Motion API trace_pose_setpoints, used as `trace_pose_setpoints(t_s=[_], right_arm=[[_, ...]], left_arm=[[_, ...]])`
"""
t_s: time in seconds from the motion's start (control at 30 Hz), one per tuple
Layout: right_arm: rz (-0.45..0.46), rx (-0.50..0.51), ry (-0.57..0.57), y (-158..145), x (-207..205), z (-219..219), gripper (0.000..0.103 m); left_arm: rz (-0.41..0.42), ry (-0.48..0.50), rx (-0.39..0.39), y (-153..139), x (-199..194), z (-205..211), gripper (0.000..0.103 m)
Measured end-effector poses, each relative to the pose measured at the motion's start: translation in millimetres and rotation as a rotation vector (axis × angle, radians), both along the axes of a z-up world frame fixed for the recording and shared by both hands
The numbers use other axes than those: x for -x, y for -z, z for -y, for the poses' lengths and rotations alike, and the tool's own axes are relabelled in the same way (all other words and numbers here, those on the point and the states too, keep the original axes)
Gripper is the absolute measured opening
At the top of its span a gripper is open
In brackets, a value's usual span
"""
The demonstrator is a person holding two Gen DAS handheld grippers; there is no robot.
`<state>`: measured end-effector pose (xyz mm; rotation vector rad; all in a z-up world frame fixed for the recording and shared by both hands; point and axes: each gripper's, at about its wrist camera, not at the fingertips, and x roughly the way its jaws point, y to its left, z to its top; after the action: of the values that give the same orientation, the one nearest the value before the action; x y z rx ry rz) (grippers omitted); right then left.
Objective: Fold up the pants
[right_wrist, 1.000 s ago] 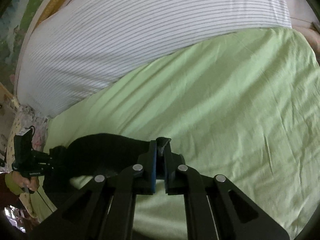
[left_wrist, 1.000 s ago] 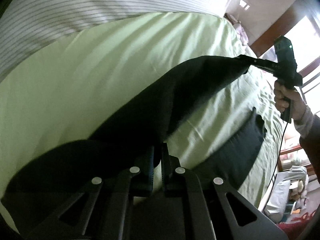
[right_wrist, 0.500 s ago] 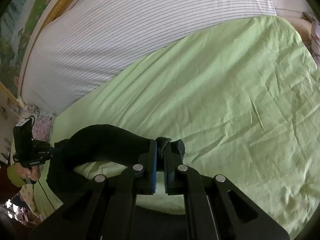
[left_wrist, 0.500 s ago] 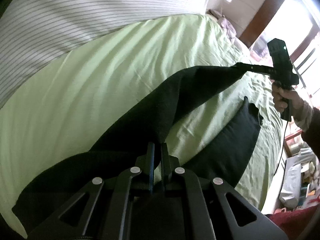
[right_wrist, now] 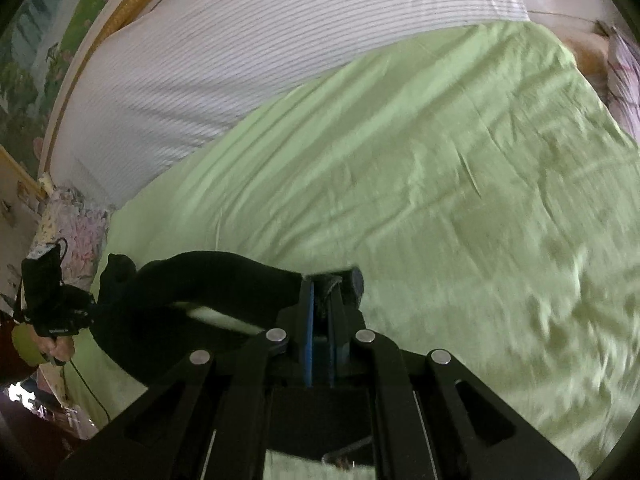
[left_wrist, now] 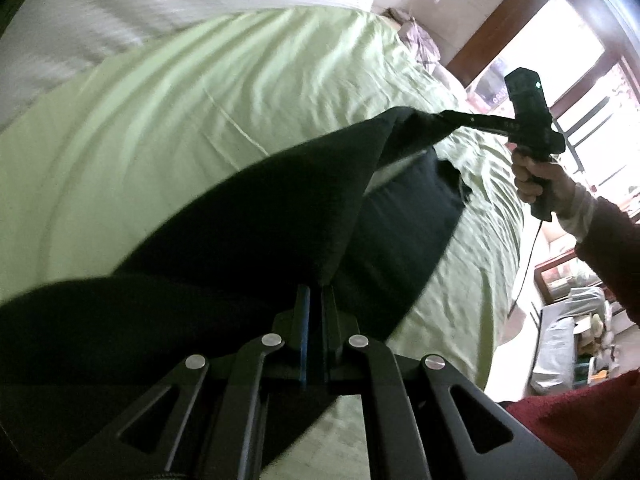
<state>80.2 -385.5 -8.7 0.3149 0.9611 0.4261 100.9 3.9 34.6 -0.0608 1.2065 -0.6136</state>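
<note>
Both tongs are gripping the pants, and I'm carrying one edge across the bed.

On my left, the left tongs [left_wrist: 314, 300] are clenched on a corner of the black pants [left_wrist: 256, 216], the cloth bunching right at the tips. Moving across, the lifted edge is stretching taut over the green bed sheet [left_wrist: 180, 112], while a lower layer of the pants is lying flat on the bed beneath it. On my right, the right tongs [right_wrist: 320, 292] are clamped on the other end of that edge. I'm judging this as the fold-over step, mid-carry. Next I'm needing to bring both ends down together, lined up on the lower layer, before letting go.
</note>
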Motion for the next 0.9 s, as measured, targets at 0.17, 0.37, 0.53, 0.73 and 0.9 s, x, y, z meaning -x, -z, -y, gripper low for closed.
trace_pose_setpoints(t_s=[0.17, 0.37, 0.53, 0.73, 0.9], right_arm=[[-0.016, 0.013, 0.006, 8, 29, 3, 0.006], [-0.076, 0.085, 0.016, 31, 51, 2, 0.006], [-0.122, 0.128, 0.061, 47, 56, 3, 0.003], [-0.122, 0.171, 0.161, 38, 68, 3, 0.011], [-0.074, 0.148, 0.211, 20, 85, -7, 0.054]], left_arm=[[-0.039, -0.019, 0.029, 13, 26, 2, 0.002], [-0.065, -0.031, 0.036, 28, 43, 3, 0.002], [-0.098, -0.050, 0.025, 44, 49, 2, 0.003], [-0.120, -0.119, 0.003, 42, 56, -6, 0.014], [-0.146, -0.264, 0.024, 27, 51, -36, 0.036]])
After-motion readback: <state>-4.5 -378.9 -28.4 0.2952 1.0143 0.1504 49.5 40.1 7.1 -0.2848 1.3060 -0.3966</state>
